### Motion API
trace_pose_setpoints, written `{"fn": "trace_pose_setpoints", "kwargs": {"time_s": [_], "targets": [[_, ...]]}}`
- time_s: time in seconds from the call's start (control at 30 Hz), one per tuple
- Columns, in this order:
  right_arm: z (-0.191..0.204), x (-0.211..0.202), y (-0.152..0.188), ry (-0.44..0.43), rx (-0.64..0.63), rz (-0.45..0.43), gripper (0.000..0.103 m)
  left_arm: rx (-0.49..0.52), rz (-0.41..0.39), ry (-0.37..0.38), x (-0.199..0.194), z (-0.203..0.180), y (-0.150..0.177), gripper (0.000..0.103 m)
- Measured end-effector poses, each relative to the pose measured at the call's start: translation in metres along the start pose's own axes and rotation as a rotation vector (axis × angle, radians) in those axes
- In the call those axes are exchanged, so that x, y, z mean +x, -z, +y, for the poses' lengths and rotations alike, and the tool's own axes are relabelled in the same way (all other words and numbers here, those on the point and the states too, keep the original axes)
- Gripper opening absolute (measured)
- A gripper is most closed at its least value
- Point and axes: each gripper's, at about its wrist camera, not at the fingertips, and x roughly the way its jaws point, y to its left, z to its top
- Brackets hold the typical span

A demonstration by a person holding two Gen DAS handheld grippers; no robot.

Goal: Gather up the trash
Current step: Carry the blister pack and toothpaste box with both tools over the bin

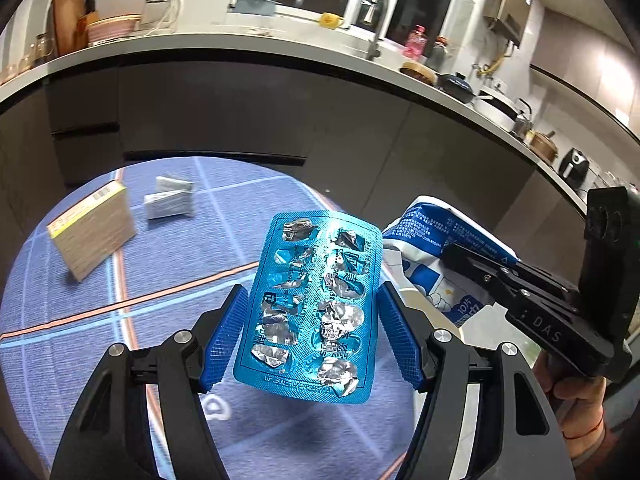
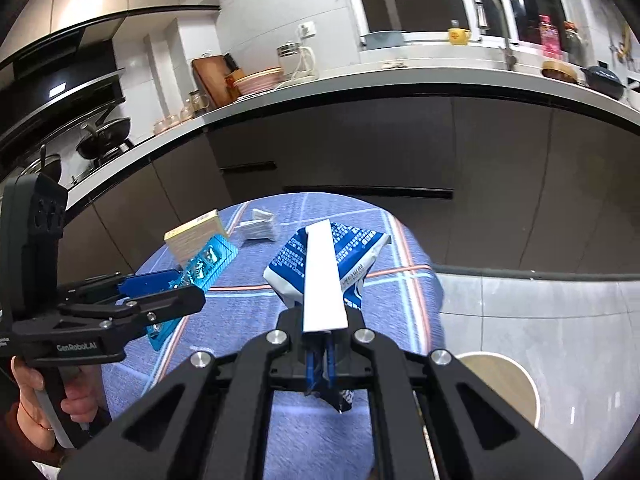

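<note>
My left gripper [image 1: 312,312] is shut on an empty blue blister pack [image 1: 316,304] and holds it upright above the blue checked tablecloth [image 1: 72,336]. My right gripper [image 2: 320,360] is shut on a blue and white wrapper [image 2: 336,256] and holds it in the air over the table. The wrapper also shows in the left wrist view [image 1: 432,252], just right of the blister pack. The blister pack shows in the right wrist view [image 2: 204,264] at the left, in the left gripper [image 2: 168,284].
A tan medicine box [image 1: 94,232] stands on the cloth at the far left, with two small white sachets [image 1: 168,200] behind it. A round wooden stool [image 2: 504,384] stands on the grey floor at the right. Dark kitchen cabinets [image 1: 240,112] lie beyond the table.
</note>
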Motion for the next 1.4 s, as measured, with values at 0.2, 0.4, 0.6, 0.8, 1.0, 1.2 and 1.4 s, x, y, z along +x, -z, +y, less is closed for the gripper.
{"fn": "trace_pose_setpoints", "kwargs": {"time_s": [0.2, 0.4, 0.6, 0.8, 1.0, 1.2, 1.4], "targets": [[-0.029, -0.018, 0.013, 0.052, 0.05, -0.002, 0.006, 0.021, 0.016, 0.044, 0.011, -0.023, 0.002, 0.063], [-0.056, -0.028, 0.028, 0.096, 0.094, 0.014, 0.006, 0.044, 0.046, 0.085, 0.028, -0.045, 0.002, 0.063], [-0.078, -0.035, 0.044, 0.133, 0.132, 0.028, 0.006, 0.073, 0.078, 0.123, 0.047, -0.069, 0.004, 0.063], [-0.1, -0.033, 0.065, 0.167, 0.18, 0.068, 0.006, 0.111, 0.113, 0.155, 0.068, -0.091, 0.006, 0.063], [-0.12, -0.026, 0.085, 0.197, 0.232, 0.108, 0.006, 0.169, 0.158, 0.188, 0.095, -0.119, 0.011, 0.063], [-0.137, -0.017, 0.101, 0.234, 0.256, 0.138, 0.006, 0.186, 0.218, 0.209, 0.124, -0.133, 0.018, 0.064], [-0.152, -0.005, 0.114, 0.242, 0.284, 0.171, 0.006, 0.175, 0.27, 0.21, 0.153, -0.136, 0.019, 0.064]]}}
